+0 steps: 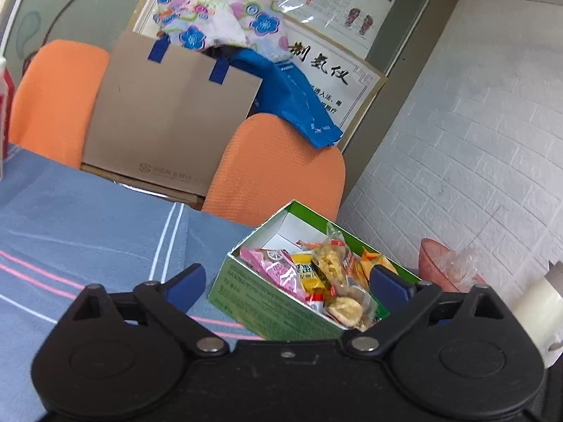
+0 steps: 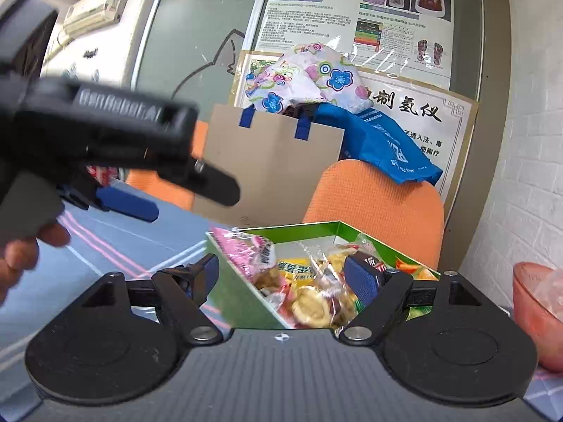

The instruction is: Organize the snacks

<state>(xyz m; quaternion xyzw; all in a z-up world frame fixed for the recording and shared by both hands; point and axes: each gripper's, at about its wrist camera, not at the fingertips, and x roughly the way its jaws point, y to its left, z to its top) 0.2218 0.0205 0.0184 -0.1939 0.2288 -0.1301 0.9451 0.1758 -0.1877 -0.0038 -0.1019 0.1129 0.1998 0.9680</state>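
L gripper [image 1: 286, 281] jaws wide open, nothing betw pads, low centre of frame, R gripper [image 2: 281, 274] same, wide open, person's hand [image 2: 21, 253] at left edge w/ L gripper's handle

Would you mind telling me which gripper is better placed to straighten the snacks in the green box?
Probably the right gripper: its open jaws sit directly over the snacks in the green box, nearer than the left gripper.

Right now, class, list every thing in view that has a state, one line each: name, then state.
Green box: open, holding snack packets.
Snacks: in the box, heaped above its rim.
Left gripper: jaws open, empty.
Right gripper: jaws open, empty.
Paper bag: upright, stuffed with floral cloth.
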